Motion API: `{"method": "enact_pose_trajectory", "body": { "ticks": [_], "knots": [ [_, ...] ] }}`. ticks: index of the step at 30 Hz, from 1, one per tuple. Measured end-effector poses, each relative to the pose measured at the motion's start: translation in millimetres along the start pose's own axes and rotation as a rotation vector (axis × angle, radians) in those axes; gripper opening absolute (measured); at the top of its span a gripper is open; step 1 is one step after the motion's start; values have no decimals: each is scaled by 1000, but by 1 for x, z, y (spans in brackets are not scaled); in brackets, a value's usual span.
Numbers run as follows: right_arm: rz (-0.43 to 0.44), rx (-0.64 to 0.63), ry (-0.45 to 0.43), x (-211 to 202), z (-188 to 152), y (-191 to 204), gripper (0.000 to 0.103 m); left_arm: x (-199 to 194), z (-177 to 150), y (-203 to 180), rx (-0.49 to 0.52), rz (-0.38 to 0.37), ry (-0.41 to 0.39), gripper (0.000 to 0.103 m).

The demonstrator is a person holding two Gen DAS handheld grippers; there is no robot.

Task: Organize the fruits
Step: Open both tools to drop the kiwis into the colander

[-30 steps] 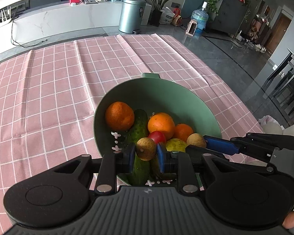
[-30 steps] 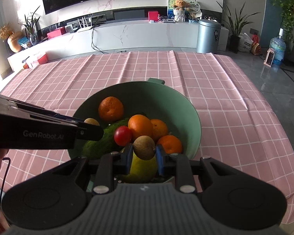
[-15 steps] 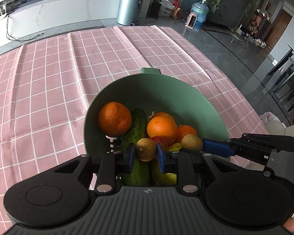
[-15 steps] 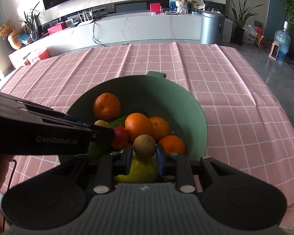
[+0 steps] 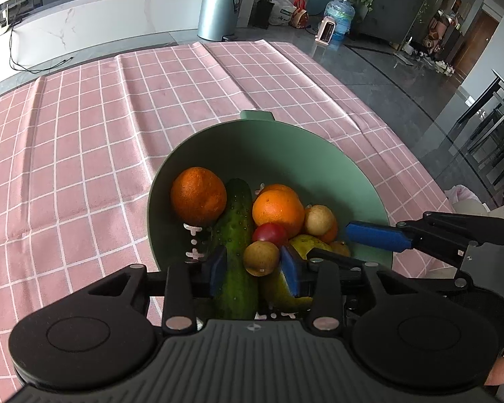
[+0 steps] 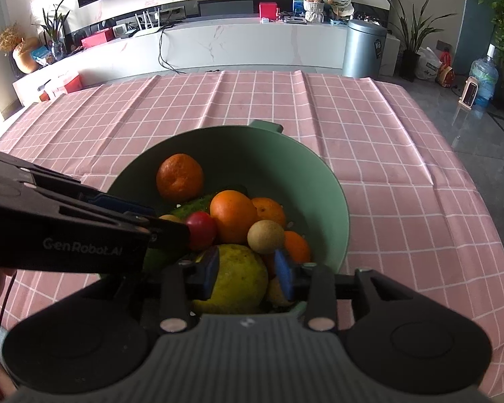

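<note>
Now both grippers stand open over the green bowl (image 5: 319, 154) of fruit.

Half a second ago each gripper pinched a small brown fruit; now the left gripper (image 5: 253, 267) has its blue pads spread, and its brown fruit (image 5: 261, 258) sits loose between them, near the right pad, on the cucumber (image 5: 236, 235) and the tomato (image 5: 269, 233). The right gripper (image 6: 247, 268) is open as well, and its brown fruit (image 6: 265, 231) lies beyond the pads on the pile, touching an orange (image 6: 233, 215). Between the right pads shows a yellow-green fruit (image 6: 238, 278) lying in the bowl, not gripped. The bowl stands on the pink cloth (image 6: 386, 154).
</note>
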State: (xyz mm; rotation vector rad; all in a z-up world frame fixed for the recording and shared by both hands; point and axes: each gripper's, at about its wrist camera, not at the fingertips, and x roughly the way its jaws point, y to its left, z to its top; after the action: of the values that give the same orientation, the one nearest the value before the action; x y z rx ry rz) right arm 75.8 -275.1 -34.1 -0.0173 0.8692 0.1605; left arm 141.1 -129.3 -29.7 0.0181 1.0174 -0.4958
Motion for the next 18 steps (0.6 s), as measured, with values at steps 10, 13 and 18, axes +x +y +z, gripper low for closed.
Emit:
{"method": "enact_pose_trajectory", "body": {
  "ticks": [10,13,18],
  "knots": [
    [-36,-46,-10,-21,-6,8,59,-23,-12,-4,13,3,-29,63],
    [-46,-42,-24,-30,-8,10,64,-34,-16,-5,12,8,-55,65],
    [-43,-5,-65,-46,-16,14,69,-58,-27,0,1,19,-114,67]
  ]
}}
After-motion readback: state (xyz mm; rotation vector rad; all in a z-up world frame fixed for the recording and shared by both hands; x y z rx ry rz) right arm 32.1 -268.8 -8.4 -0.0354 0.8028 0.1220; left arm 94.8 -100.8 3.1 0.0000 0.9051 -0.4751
